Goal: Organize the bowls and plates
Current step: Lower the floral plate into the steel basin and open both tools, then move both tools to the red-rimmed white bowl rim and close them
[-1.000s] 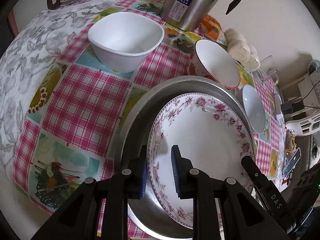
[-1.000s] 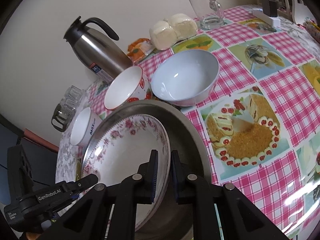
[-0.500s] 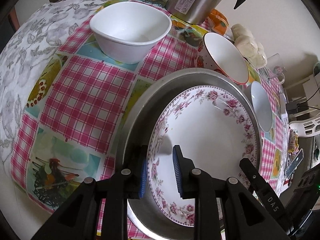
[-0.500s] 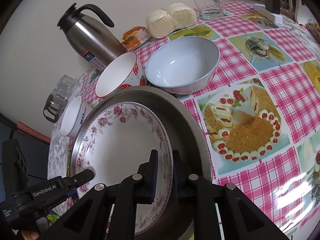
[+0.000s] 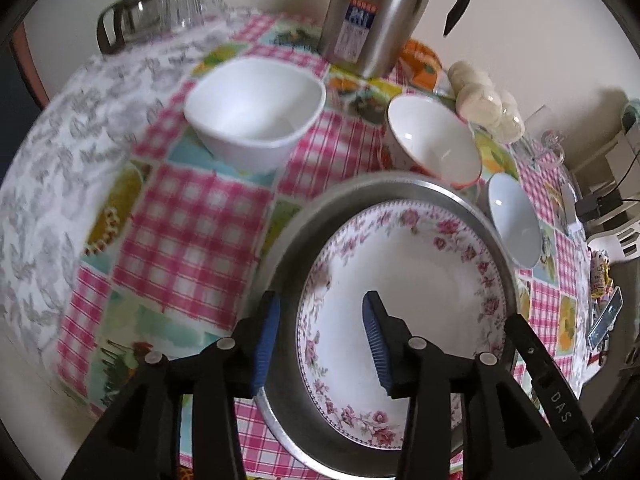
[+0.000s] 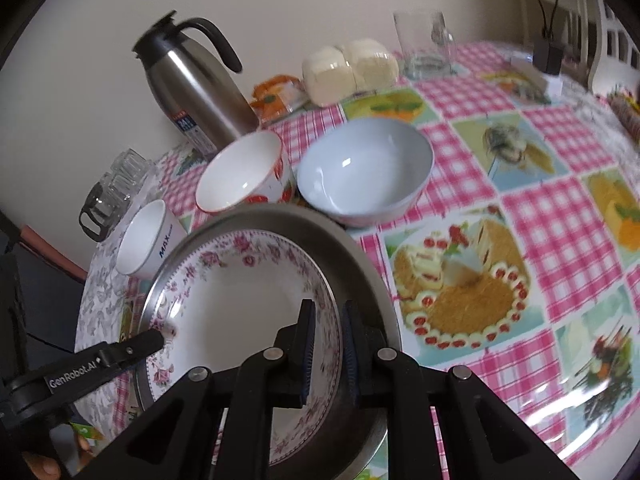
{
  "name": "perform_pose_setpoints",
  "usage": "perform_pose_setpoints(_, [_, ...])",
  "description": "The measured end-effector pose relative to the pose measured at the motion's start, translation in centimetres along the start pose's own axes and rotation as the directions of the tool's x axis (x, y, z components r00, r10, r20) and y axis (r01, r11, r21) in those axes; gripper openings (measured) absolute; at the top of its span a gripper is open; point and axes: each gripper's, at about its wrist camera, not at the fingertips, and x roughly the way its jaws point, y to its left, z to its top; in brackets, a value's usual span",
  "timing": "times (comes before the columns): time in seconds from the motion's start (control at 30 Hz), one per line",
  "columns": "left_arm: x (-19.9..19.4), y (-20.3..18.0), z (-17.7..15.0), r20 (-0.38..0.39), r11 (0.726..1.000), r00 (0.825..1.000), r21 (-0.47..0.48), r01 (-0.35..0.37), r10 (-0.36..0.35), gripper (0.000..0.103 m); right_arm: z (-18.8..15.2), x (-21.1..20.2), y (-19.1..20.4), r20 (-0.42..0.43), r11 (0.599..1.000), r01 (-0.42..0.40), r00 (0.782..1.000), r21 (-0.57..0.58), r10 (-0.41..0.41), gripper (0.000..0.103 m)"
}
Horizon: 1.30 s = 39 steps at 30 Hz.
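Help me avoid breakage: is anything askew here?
The red-rimmed bowl leans tilted beside the metal tray, mouth angled sideways; the white bowl sits upright. Nothing spilled. The right gripper pinches the floral plate rim.

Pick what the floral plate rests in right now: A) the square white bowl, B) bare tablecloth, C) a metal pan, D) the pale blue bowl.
C: the floral plate lies inside the round metal pan, whose grey rim rings it in both wrist views.

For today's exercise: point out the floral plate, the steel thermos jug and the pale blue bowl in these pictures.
floral plate [image 5: 404, 280], left wrist view, on its white centre.
steel thermos jug [image 6: 200, 92], right wrist view, on its steel body.
pale blue bowl [image 6: 364, 176], right wrist view, on its inner wall.
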Motion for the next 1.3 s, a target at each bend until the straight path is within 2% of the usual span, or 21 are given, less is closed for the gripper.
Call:
perform_pose_setpoints(0.03, [-0.3,0.0,0.1,0.011,1.000,1.000,0.000,-0.001,0.001,0.055,0.1,-0.3,0.2,0.013,1.000,0.002,1.000,-0.013,-0.001,0.033])
perform_pose_setpoints(0.07, [-0.6,0.0,0.3,0.024,1.000,1.000,-0.001,-0.007,0.007,0.058,0.2,-0.4,0.3,0.022,1.000,0.007,1.000,-0.022,-0.007,0.041])
perform_pose_setpoints(0.1, [-0.9,0.0,0.4,0.039,1.000,0.999,-0.002,-0.020,0.020,0.060,0.2,-0.5,0.5,0.028,0.999,0.013,1.000,-0.030,-0.012,0.056])
perform_pose_setpoints(0.13, [-1.2,0.0,0.4,0.050,0.999,0.998,-0.003,-0.039,0.040,0.060,0.3,-0.5,0.7,0.035,0.999,0.026,0.999,-0.045,-0.025,0.065])
perform_pose_setpoints(0.27, [-1.8,0.5,0.9,0.093,0.994,0.989,-0.004,-0.112,0.112,0.064,0.3,-0.5,1.1,0.039,0.996,0.038,0.999,-0.079,-0.035,0.072])
perform_pose_setpoints(0.33, [-2.0,0.9,1.2,0.113,0.992,0.986,-0.013,-0.126,0.127,0.077,0.3,-0.5,1.2,0.047,0.995,0.043,0.998,-0.087,-0.039,0.082])
perform_pose_setpoints(0.4, [-2.4,1.2,1.6,0.145,0.991,0.980,-0.015,-0.136,0.137,0.084,0.3,-0.5,1.3,0.059,0.994,0.050,0.997,-0.095,-0.045,0.089])
perform_pose_setpoints(0.5, [-2.9,1.1,2.1,0.200,0.987,0.967,-0.002,-0.159,0.156,0.086,0.3,-0.5,1.4,0.070,0.993,0.048,0.997,-0.107,-0.041,0.103])
perform_pose_setpoints(0.6, [-3.5,0.7,2.6,0.262,0.982,0.949,0.008,-0.186,0.178,0.095,0.4,-0.6,1.5,0.079,0.991,0.053,0.996,-0.119,-0.044,0.103])
perform_pose_setpoints(0.7, [-3.9,0.4,3.4,0.315,0.982,0.933,0.012,-0.189,0.176,0.097,0.5,-0.6,1.5,0.088,0.992,0.045,0.996,-0.118,-0.035,0.103])
perform_pose_setpoints(0.97, [-4.7,-0.4,4.9,0.415,0.995,0.906,0.023,-0.101,0.083,0.099,1.3,-1.8,0.9,0.146,0.995,0.040,0.989,-0.095,-0.026,0.103])
perform_pose_setpoints(1.03, [-4.7,-0.4,5.3,0.419,0.998,0.907,0.020,-0.051,0.038,0.099,1.7,-2.1,0.8,0.149,0.995,0.025,0.989,-0.094,-0.011,0.103])
perform_pose_setpoints(1.1, [-4.3,-0.3,6.1,0.386,0.999,0.922,0.032,0.023,-0.034,0.099,2.2,-2.3,0.8,0.160,0.995,0.014,0.987,-0.096,0.001,0.103])
perform_pose_setpoints(1.17, [-4.0,-0.4,6.5,0.366,0.997,0.927,0.047,0.065,-0.077,0.099,2.7,-2.3,0.8,0.167,0.995,0.009,0.986,-0.099,0.007,0.103])
perform_pose_setpoints(1.3, [-3.5,-0.9,7.5,0.356,0.995,0.930,0.065,0.070,-0.088,0.099,4.3,-1.8,1.1,0.161,0.994,-0.027,0.986,-0.104,0.044,0.103])
